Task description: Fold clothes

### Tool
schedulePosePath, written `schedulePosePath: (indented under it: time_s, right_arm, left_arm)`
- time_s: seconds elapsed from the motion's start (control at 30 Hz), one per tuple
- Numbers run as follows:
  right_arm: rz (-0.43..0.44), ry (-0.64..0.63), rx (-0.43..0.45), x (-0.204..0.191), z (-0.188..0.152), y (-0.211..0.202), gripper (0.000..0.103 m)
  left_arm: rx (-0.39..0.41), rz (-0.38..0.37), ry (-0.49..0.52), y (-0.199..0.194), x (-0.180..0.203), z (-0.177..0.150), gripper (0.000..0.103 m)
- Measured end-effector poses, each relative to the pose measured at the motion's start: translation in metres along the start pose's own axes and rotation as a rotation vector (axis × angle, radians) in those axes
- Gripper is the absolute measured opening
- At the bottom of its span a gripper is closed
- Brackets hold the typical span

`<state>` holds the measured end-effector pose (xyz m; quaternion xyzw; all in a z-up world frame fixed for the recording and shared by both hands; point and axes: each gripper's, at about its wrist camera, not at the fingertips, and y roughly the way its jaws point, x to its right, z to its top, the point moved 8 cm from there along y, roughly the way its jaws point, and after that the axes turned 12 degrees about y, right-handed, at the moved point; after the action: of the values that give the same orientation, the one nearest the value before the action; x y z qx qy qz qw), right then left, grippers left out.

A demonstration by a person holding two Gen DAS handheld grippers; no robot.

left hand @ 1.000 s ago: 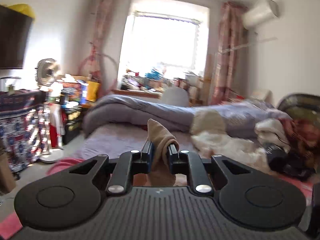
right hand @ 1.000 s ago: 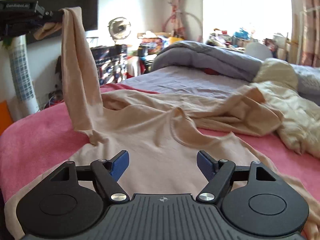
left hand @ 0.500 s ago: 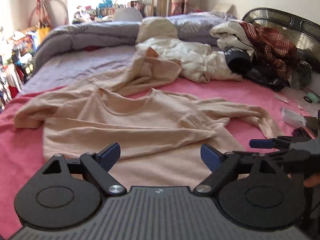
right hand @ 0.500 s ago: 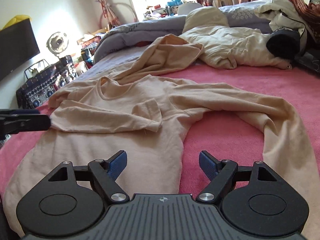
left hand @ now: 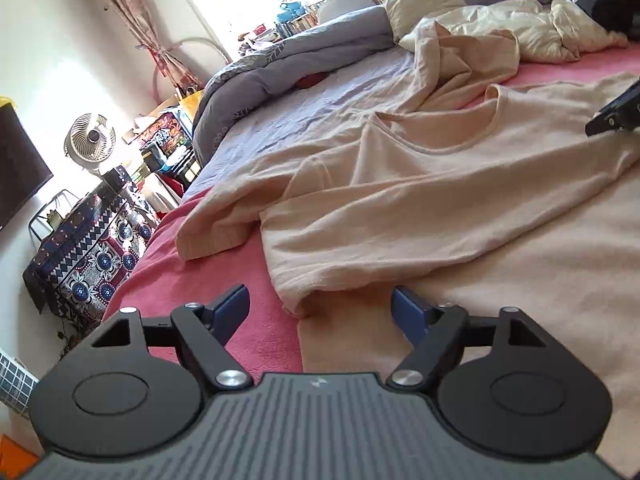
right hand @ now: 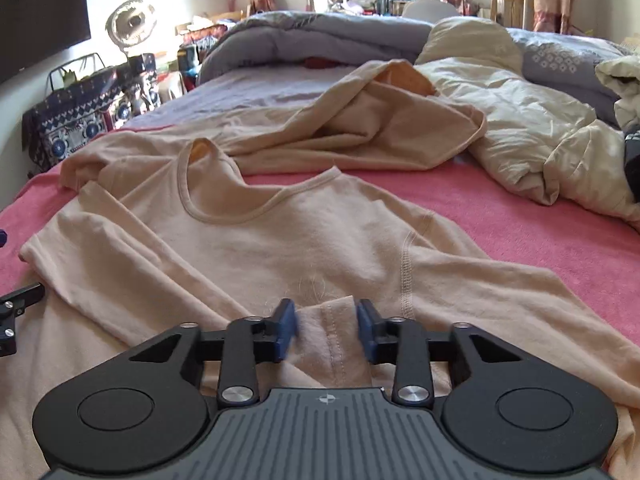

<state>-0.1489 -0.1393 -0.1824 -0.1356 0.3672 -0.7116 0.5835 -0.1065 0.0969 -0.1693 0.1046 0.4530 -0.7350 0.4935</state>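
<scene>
- The beige shirt [right hand: 304, 236] lies spread on the pink blanket [right hand: 520, 216], one sleeve folded across its chest.
- The left gripper [left hand: 320, 312] hovers agape at that fold's edge, empty.
- The right gripper [right hand: 326, 328] half-closes around a sleeve cuff [right hand: 326, 332], seemingly to fold it.

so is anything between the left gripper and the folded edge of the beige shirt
Nothing visible. The left gripper is open, with the beige shirt's folded edge right ahead between its fingers, and only bare pink blanket beside it. The right gripper already has a cuff of the shirt between its fingers.
</scene>
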Motion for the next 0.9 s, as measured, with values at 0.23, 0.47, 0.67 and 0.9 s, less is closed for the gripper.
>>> schedulePosePath:
  time_s: [0.23, 0.47, 0.67, 0.9]
  right_arm:
    - [0.011, 0.039, 0.243, 0.001, 0.032, -0.056, 0.009]
    - [-0.078, 0.121, 0.329, 0.037, 0.051, -0.068, 0.009]
    - [-0.105, 0.200, 0.216, 0.060, 0.039, -0.028, 0.009]
    - [-0.066, 0.134, 0.305, 0.038, 0.066, -0.054, 0.009]
  left_arm:
    - [0.046, -0.005, -0.062, 0.004, 0.004, -0.011, 0.074]
    - [0.042, 0.007, -0.085, 0.004, 0.001, -0.013, 0.079]
    - [-0.021, 0.206, -0.050, 0.007, -0.026, -0.016, 0.078]
    - [0.107, 0.108, 0.136, -0.004, -0.017, -0.008, 0.077]
